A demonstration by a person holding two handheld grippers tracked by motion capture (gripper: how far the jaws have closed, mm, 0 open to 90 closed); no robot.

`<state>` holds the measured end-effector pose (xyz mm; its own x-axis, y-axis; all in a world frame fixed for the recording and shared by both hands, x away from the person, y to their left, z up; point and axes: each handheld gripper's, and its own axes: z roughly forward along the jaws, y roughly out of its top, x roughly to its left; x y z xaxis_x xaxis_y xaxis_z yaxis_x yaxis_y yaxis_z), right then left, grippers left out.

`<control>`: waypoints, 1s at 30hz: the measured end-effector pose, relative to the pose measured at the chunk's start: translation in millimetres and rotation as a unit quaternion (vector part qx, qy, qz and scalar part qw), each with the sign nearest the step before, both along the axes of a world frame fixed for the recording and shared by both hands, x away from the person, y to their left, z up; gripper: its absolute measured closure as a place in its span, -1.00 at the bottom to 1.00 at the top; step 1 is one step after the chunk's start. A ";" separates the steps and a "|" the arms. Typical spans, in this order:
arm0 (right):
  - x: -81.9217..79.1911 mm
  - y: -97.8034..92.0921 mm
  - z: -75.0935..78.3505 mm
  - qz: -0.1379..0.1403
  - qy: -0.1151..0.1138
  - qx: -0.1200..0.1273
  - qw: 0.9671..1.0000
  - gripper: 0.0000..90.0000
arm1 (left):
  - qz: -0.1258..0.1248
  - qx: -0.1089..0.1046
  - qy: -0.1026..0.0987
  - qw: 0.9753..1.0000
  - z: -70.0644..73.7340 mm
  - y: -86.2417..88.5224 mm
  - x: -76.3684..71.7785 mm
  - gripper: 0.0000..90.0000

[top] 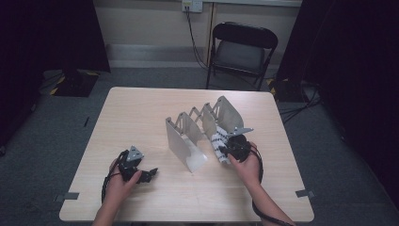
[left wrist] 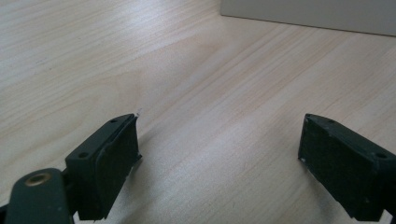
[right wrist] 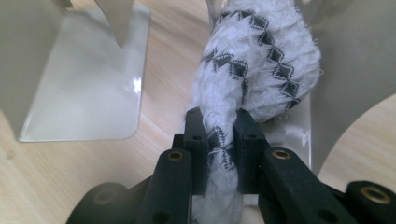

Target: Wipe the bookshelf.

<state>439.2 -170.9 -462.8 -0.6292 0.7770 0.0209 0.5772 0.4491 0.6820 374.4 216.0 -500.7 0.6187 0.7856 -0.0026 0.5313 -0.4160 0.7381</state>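
A white rolled cloth with a black diamond pattern [right wrist: 261, 60] sits between grey metal divider plates of a rack [top: 186, 139]. My right gripper [right wrist: 223, 140] is shut on the cloth's lower end; in the high view the cloth [top: 218, 143] lies just left of my right gripper [top: 235, 147], at the rack's near right side. My left gripper [top: 147, 175] rests low over the table at the front left, open, with bare wood between its jaws. From its own camera, my left gripper [left wrist: 219, 149] has its jaws wide apart, and the pale base of a rack plate [left wrist: 308, 14] lies ahead.
The wooden table [top: 136, 113] has open surface at the back left and along the front. Behind the table stands a dark folding chair [top: 242, 47]. Black curtains hang at both sides, and cables lie on the floor at the right.
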 end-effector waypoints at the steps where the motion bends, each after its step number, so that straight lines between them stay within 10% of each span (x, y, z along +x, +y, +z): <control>1: 0.8 -0.9 -3.3 -0.004 0.004 -0.002 1.000 0.64 | 0.000 0.000 0.000 1.000 0.0 0.0 0.0 -0.73; 10: -5.6 -12.1 4.7 -0.064 -0.027 -0.019 0.997 0.09 | 0.000 0.000 0.000 1.000 0.0 0.0 0.0 -0.73; 18: -4.4 4.1 -11.0 -0.042 -0.030 -0.037 0.998 -0.12 | 0.000 0.000 0.000 1.000 0.0 0.0 0.0 -0.73; 21: 1.9 5.0 -22.8 -0.059 -0.026 -0.032 0.997 0.01 | 0.000 0.000 0.000 1.000 0.0 0.0 0.0 -0.73; 24: 3.6 2.5 -18.8 -0.061 -0.009 -0.022 0.998 0.60 | 0.000 0.000 0.000 1.000 0.0 0.0 0.0 -0.73; 30: 1.3 -4.5 9.7 -0.054 -0.031 -0.008 0.998 0.69 | 0.000 0.000 0.000 1.000 0.0 0.0 0.0 -0.73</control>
<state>440.5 -175.4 -453.1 -0.5420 0.8399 -0.0285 0.5793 0.3980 0.7114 374.4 216.0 -500.7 0.6188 0.7856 -0.0023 0.5312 -0.4162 0.7380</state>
